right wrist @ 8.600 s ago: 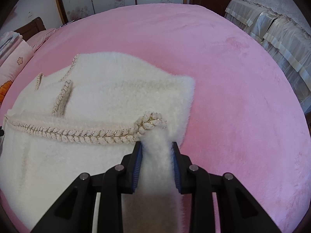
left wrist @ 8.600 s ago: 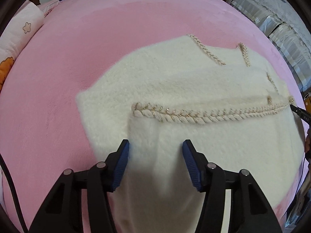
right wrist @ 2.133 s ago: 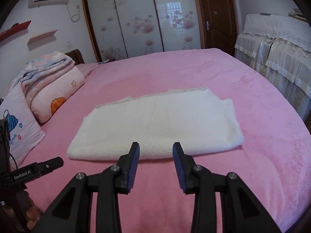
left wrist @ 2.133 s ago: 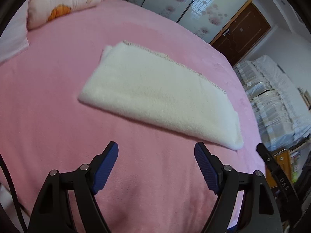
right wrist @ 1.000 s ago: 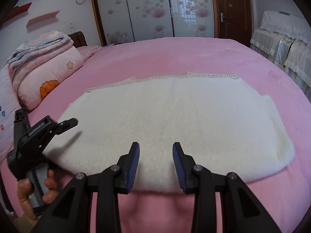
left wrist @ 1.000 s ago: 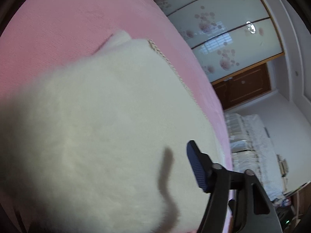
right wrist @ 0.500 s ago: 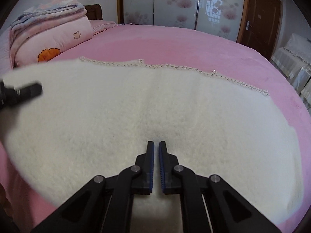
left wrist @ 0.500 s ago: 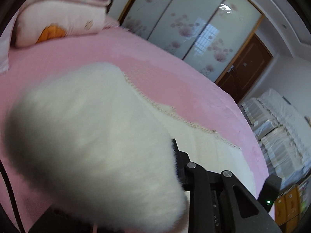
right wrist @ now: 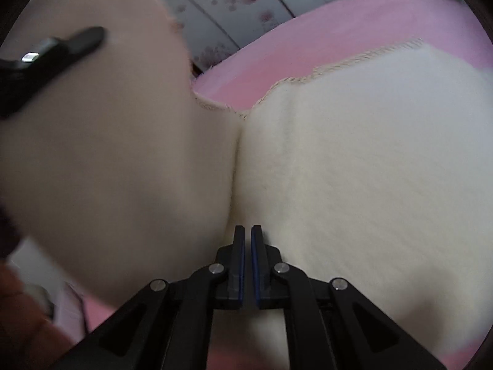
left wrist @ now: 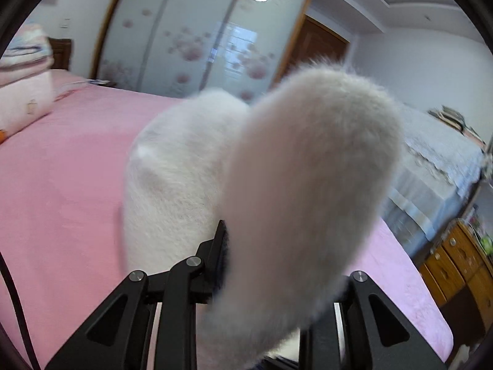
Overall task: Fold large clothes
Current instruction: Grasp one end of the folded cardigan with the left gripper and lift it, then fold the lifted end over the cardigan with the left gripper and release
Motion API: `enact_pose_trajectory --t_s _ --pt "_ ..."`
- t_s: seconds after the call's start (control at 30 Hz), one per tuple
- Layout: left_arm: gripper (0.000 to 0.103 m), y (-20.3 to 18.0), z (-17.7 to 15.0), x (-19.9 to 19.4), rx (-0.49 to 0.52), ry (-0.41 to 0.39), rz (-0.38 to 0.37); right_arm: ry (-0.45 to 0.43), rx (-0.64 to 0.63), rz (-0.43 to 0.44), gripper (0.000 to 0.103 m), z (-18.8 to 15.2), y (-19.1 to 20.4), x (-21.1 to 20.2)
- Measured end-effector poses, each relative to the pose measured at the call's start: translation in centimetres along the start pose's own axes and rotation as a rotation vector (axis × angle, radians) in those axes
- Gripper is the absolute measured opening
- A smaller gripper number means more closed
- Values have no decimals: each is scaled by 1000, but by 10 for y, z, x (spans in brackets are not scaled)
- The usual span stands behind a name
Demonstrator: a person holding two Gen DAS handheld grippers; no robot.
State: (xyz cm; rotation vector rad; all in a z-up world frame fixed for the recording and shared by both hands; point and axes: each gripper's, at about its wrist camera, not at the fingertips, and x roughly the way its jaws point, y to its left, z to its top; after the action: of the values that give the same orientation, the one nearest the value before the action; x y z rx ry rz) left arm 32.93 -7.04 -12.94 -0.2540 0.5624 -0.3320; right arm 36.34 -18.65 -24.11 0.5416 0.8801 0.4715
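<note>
Left tongs (left wrist: 265, 265), newly clamped on the cream fleece garment (right wrist: 354, 160), lift its end off the pink bed (left wrist: 61, 185) while right tongs (right wrist: 248, 256), pressed together, pin the middle for another fold.

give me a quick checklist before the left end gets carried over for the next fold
1. Left gripper has the cream garment: ok, fabric bunched between its fingers.
2. Right gripper pins the middle: ok, shut, tips pressed at the crease.
3. Left end lifted off the pink bed: ok.
4. Braided trim edges aligned: cannot tell.
5. Landing half lying flat: ok.
</note>
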Motion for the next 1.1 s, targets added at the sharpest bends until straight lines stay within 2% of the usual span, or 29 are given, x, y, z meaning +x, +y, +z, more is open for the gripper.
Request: enact_pose_trajectory --t_s 0.1,0.17,0.2,0.23,0.33,0.5,0.63,0.7,0.83,0.93,1.1 --pt "22 -28 -13 33 20 55 -46 -76 19 -100 4 -10 -24 -55" --pt "22 -44 -31 62 17 138 -62 -115 29 -177 4 -18 -39 -86" --pt "22 -54 -44 81 49 190 -48 -132 42 -211 4 -23 -49 -101" --pt "22 -59 -55 92 77 209 -32 -141 54 -242 4 -26 -58 -112" --pt "23 -68 -81 102 159 219 5 -120 80 -338 4 -34 -81 -129" --pt "23 -80 -71 90 176 187 -8 -102 125 -342 4 -42 -101 -137" --pt "23 -95 -66 76 230 141 -56 -140 143 -326 4 -43 -105 -145" --pt "23 -102 -77 80 243 154 -93 -165 148 -332 4 -40 -109 -161" --pt "23 -124 -111 98 344 206 -60 -145 153 -408 4 -38 -123 -161" --pt "23 -124 -111 101 309 218 -82 -129 169 -435 4 -41 -130 -169" --pt "24 -119 -115 99 348 256 -103 -129 173 -471 4 -43 -133 -182"
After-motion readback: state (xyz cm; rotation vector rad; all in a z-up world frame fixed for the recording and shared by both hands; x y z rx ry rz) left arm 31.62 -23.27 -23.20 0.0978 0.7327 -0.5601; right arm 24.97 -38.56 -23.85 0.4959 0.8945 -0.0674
